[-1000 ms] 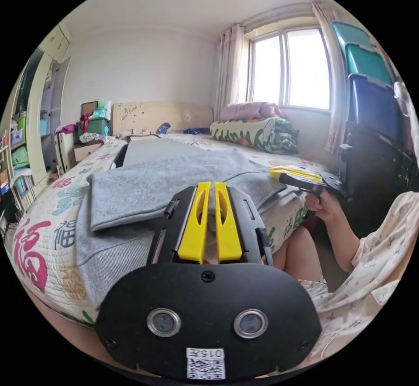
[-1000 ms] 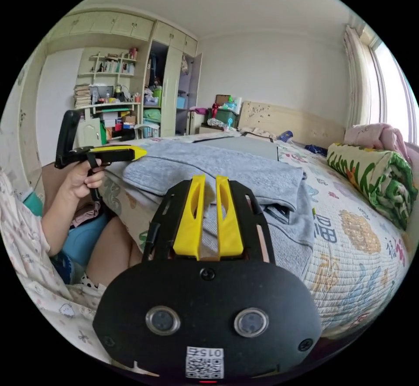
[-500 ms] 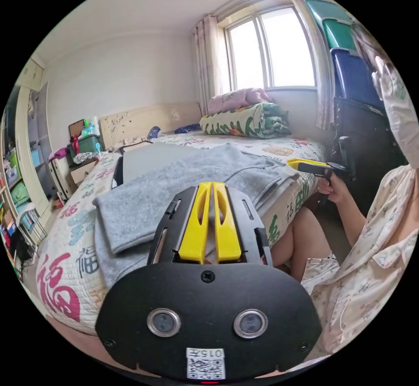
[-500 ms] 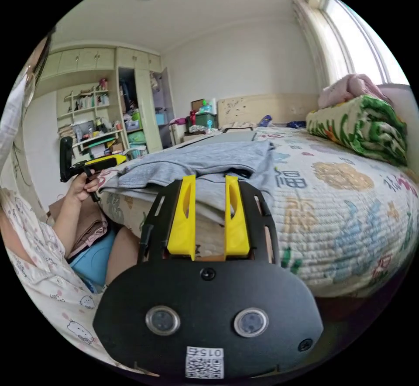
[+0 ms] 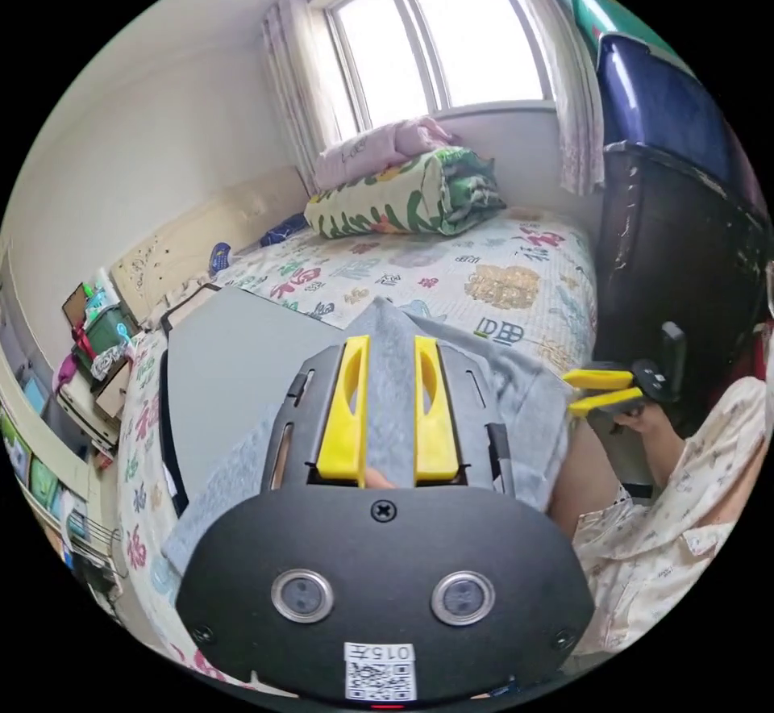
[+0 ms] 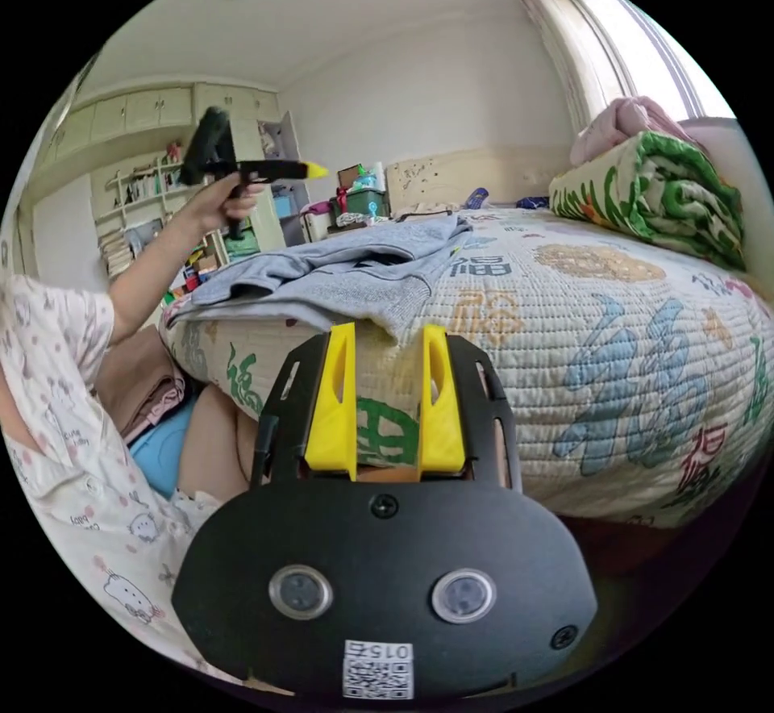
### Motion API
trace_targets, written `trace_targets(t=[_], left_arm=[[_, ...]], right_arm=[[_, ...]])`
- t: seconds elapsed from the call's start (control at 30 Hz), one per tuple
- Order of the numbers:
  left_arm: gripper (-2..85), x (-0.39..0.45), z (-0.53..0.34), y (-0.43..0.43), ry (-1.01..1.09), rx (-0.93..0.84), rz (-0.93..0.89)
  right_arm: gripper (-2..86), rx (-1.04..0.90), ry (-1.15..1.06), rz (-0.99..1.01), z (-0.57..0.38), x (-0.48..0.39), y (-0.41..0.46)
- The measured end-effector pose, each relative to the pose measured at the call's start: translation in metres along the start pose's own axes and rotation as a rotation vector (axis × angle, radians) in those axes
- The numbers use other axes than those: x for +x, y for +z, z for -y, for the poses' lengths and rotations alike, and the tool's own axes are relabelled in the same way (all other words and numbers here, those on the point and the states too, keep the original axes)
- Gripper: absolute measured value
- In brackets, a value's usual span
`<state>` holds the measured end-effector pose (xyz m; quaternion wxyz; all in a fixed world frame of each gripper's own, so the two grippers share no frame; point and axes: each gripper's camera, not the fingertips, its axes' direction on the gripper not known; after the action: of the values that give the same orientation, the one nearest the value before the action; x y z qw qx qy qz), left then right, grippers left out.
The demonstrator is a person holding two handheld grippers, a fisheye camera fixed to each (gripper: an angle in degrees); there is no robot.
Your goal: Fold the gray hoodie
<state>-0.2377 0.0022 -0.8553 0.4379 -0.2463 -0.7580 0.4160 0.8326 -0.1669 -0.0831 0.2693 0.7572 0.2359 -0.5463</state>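
gray hoodie [image 6: 339,273]: partly folded at bed [image 6: 629,342] edge, unfinished | left tool [image 5: 389,406]: released, raised | right tool [image 6: 387,398]: released, below edge

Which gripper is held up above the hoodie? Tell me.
The left gripper: in the right gripper view a hand holds it above the hoodie. The right gripper sits lower, facing the bed's side, jaws open.

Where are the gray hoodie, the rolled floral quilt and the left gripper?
gray hoodie [image 6: 339,269], right gripper view, top folded layer.
rolled floral quilt [image 5: 403,201], left gripper view, its side.
left gripper [image 5: 389,406], left gripper view, between fingertips.
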Motion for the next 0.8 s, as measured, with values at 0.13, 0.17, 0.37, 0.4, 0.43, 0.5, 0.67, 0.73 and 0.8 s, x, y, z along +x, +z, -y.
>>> trace_targets(t=[0.13,0.17,0.37,0.4,0.43,0.5,0.67,0.73,0.8], left_arm=[[10.0,0.010,0.073,0.132,-0.029,-0.105,-0.046],[10.6,0.013,0.091,0.171,-0.040,-0.144,-0.049],[11.2,0.025,0.146,0.330,-0.049,-0.383,0.049],[11.0,0.027,0.149,0.340,-0.047,-0.396,0.055],[10.5,0.029,0.153,0.359,-0.042,-0.422,0.059],[9.6,0.033,0.157,0.384,-0.038,-0.466,0.049],[5.3,0.043,0.164,0.425,-0.021,-0.536,0.060],[3.7,0.044,0.169,0.427,-0.012,-0.537,0.082],[2.7,0.043,0.177,0.420,-0.024,-0.508,0.084]], right_arm=[[9.5,0.020,-0.042,-0.013,-0.004,0.008,-0.008],[8.3,0.041,-0.024,-0.017,-0.005,0.011,-0.011],[5.1,0.160,0.055,0.063,-0.016,0.037,-0.030],[5.1,0.164,0.058,0.067,-0.017,0.039,-0.031],[5.5,0.180,0.059,0.077,-0.021,0.041,-0.033],[6.4,0.216,0.045,0.090,-0.027,0.040,-0.036],[4.9,0.162,-0.012,0.048,-0.034,0.037,-0.025],[3.9,0.177,0.010,0.047,-0.039,0.045,-0.029],[3.1,0.229,0.082,0.038,-0.048,0.059,-0.040]])
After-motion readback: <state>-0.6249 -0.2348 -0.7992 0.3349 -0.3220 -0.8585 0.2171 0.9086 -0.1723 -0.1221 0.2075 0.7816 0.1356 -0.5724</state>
